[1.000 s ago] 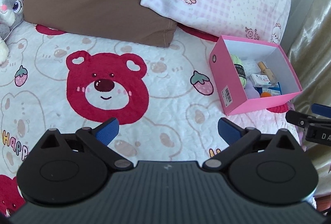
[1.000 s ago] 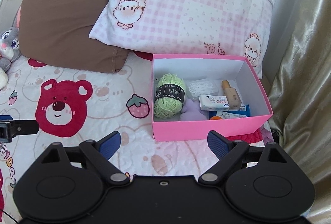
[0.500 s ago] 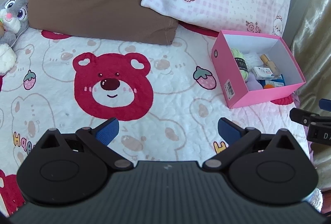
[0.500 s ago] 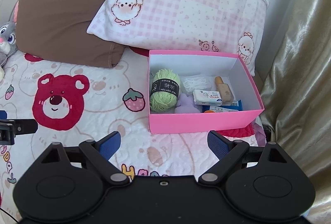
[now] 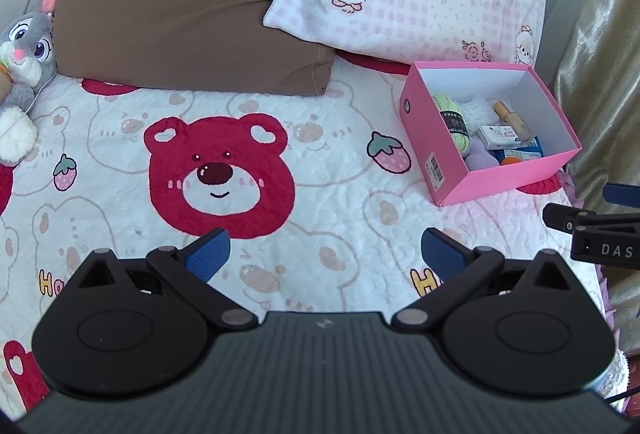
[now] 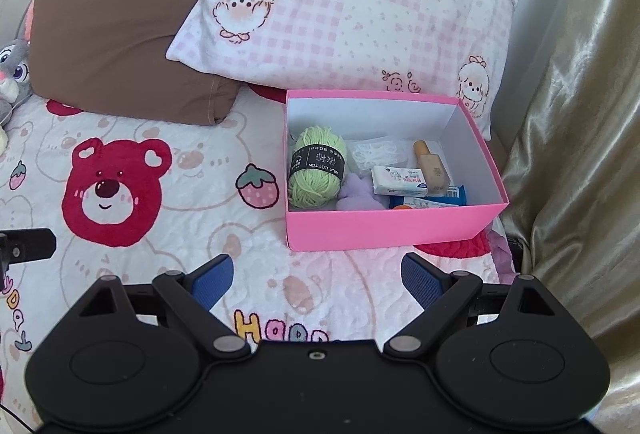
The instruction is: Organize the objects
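pink cardboard box [image 6: 384, 230] on the bear-print quilt [image 5: 320, 193] already holds the green yarn ball [image 6: 316, 169] and small packets, so with my left gripper [image 5: 324, 248] and right gripper [image 6: 316, 276] both spread empty, i judge sorting nearly finished.

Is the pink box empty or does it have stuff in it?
It has stuff in it. The pink box holds green yarn, a small white packet and a tan bottle.
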### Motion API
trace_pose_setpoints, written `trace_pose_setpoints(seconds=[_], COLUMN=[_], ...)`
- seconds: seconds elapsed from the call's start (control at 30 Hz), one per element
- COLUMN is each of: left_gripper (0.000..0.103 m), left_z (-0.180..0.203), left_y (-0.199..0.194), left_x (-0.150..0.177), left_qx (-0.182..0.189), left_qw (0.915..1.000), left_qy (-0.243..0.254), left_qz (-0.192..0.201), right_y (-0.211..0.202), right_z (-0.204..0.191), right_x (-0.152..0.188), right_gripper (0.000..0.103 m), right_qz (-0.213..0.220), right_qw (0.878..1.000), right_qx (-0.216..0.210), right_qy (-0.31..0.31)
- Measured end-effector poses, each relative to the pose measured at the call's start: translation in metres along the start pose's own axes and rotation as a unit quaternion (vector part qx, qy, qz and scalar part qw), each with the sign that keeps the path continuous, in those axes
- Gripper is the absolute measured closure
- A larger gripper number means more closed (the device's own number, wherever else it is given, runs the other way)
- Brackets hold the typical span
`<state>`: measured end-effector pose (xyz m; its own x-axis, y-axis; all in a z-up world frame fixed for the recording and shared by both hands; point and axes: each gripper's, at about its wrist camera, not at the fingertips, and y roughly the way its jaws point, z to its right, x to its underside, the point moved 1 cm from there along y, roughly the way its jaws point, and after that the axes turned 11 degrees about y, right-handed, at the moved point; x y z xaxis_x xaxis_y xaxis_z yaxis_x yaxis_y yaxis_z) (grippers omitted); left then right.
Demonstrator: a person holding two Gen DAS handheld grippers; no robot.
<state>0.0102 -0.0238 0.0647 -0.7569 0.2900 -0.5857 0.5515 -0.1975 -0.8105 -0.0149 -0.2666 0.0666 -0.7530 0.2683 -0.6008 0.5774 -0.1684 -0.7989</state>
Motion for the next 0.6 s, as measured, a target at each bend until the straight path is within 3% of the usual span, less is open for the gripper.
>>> trace_pose_setpoints(seconds=[0.33, 0.6], left_gripper=[0.000, 0.000], left_z=[-0.002, -0.003], left_y=[0.023, 0.022], left_x=[0.006, 0.006], left_qx=[-0.006, -0.008], left_qw=[0.9993, 0.9990], left_qy=[-0.020, -0.029], left_qz=[-0.032, -0.034], right_y=[-0.002, -0.003], right_z=[0.004, 0.008], right_x=[0.004, 0.005], right_gripper=[0.010, 0.010], right_qz=[-0.002, 0.002], right_qw=[1.000, 1.000], right_qx=[-0.002, 0.004], right_qy=[0.003, -0.005])
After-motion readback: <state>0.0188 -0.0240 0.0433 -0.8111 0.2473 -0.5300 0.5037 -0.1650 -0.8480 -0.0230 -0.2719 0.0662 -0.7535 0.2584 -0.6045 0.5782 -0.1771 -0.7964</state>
